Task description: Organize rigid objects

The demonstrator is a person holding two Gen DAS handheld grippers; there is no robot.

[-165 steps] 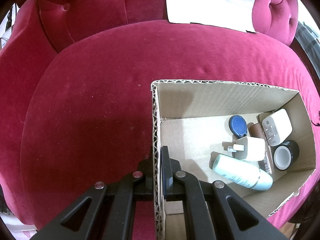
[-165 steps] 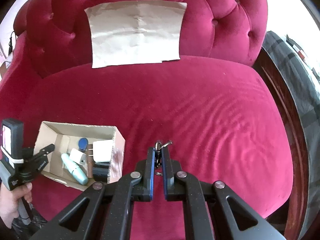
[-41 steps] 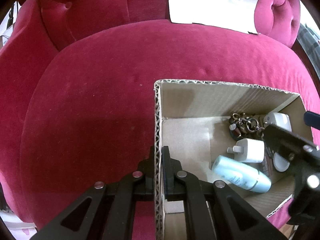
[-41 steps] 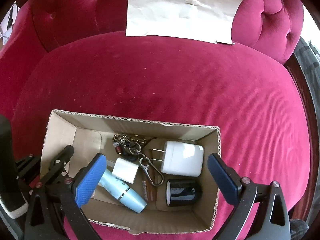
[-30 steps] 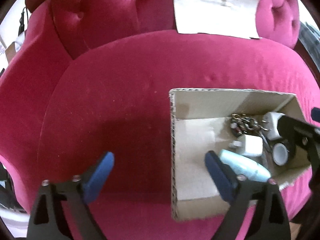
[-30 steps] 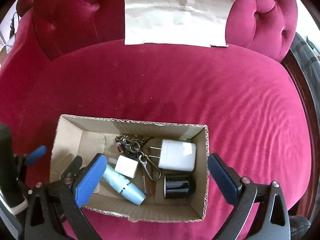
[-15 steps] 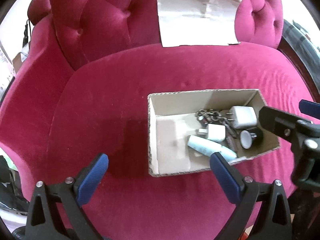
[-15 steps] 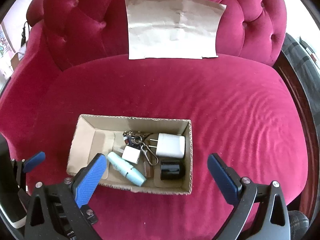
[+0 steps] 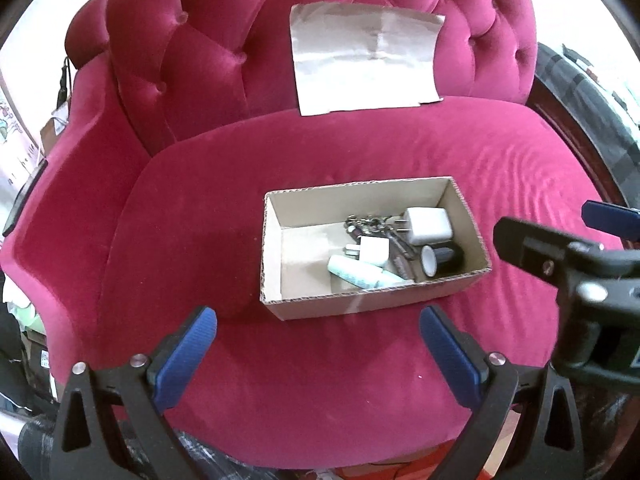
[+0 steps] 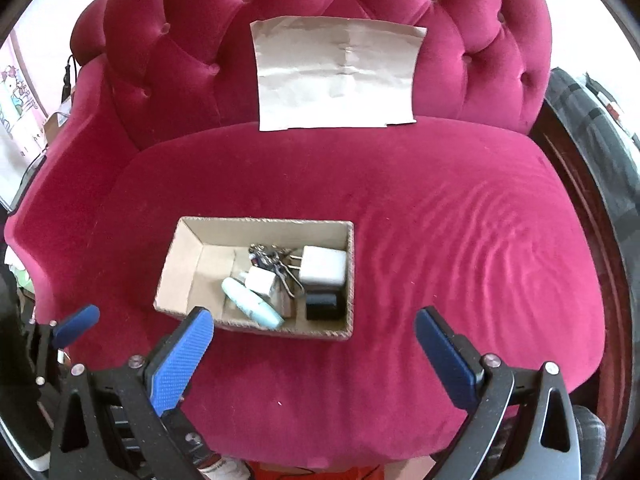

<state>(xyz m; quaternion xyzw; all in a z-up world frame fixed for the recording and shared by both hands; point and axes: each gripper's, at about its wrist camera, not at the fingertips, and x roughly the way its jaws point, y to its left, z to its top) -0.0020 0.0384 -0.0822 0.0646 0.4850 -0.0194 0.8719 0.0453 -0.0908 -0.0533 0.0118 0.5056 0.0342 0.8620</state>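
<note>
Resting on the red seat (image 10: 420, 208), one cardboard box (image 10: 176, 256) holds two white chargers, the larger (image 10: 322, 267) and the smaller (image 10: 261, 279), one pale tube (image 10: 250, 302), one black jar (image 10: 323, 305) and one key bunch (image 10: 266, 254). A brown item under the tube is mostly hidden. One paper sheet (image 10: 336, 74) leans on the backrest. The left gripper (image 9: 318, 354) and right gripper (image 10: 314, 354) hang near the box, jaws spread wide, both empty.
</note>
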